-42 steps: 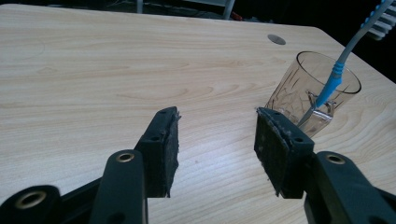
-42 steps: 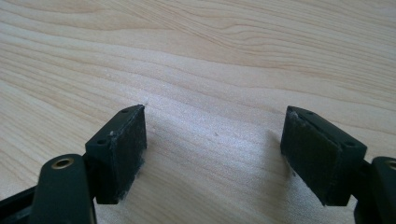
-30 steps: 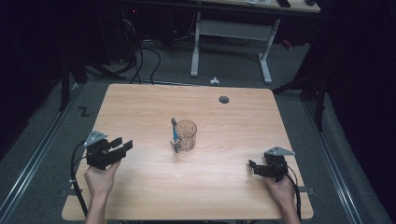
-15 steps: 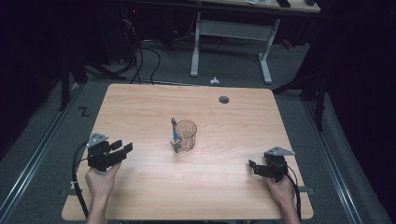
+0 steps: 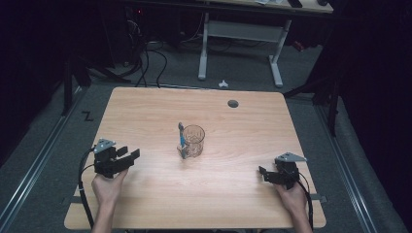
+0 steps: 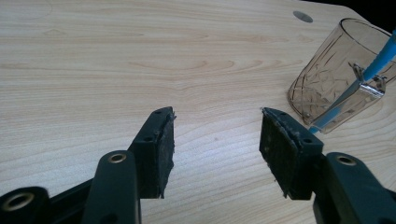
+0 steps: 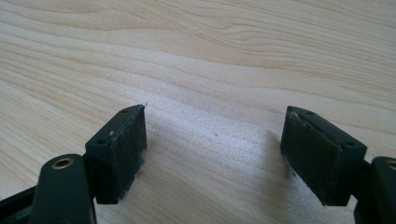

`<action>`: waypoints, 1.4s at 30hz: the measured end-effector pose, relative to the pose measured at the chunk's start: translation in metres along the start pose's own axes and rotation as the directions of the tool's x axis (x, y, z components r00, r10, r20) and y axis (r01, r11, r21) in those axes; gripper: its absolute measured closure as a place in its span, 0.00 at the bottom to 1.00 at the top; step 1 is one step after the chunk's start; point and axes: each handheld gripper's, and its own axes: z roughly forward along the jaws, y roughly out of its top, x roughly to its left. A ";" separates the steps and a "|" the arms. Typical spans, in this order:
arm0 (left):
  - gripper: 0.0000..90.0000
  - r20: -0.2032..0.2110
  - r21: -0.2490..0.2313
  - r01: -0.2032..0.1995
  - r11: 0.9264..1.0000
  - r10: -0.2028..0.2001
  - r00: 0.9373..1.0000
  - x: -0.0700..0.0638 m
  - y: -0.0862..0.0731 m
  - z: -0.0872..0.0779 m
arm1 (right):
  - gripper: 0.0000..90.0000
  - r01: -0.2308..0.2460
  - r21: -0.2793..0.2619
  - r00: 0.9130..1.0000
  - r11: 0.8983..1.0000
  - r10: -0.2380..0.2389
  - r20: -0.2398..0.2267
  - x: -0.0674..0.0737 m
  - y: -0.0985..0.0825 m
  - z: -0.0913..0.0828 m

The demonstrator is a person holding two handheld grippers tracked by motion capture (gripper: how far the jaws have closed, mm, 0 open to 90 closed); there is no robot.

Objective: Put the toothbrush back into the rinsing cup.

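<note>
Your left gripper [image 5: 127,156] sits low over the near left part of the desk [image 5: 145,111], and its fingers [image 6: 159,140] have just been opening; they now stand wide with nothing but bare wood between them. In the left gripper view the glass [image 6: 336,79] stands upright ahead of those fingers and off to their right, well apart from them, with a blue-handled toothbrush [image 6: 373,65] leaning against its outside wall. A small metal clip [image 6: 369,86] shows on the handle where it crosses the glass. From the high view the glass [image 5: 193,141] stands between your two grippers but farther out on the desk than either.

Your right gripper [image 5: 266,173] rests at the near right, its fingers [image 7: 123,144] spread wide over plain wood, holding nothing. A small round hole [image 5: 233,103] lies in the desk beyond the glass.
</note>
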 end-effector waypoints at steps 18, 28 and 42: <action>0.48 -0.006 0.040 -0.014 0.999 0.014 1.000 -0.003 -0.013 0.016 | 0.25 0.000 0.000 1.000 1.000 0.000 0.001 0.000 0.000 0.000; 0.48 -0.013 0.059 -0.027 0.998 0.027 1.000 -0.005 -0.018 0.026 | 0.25 0.000 0.000 1.000 1.000 0.000 0.000 0.000 0.000 0.000; 0.47 -0.026 0.099 -0.062 0.993 0.065 0.998 -0.014 -0.025 0.042 | 0.25 0.000 -0.002 1.000 1.000 0.000 0.002 0.000 0.000 0.000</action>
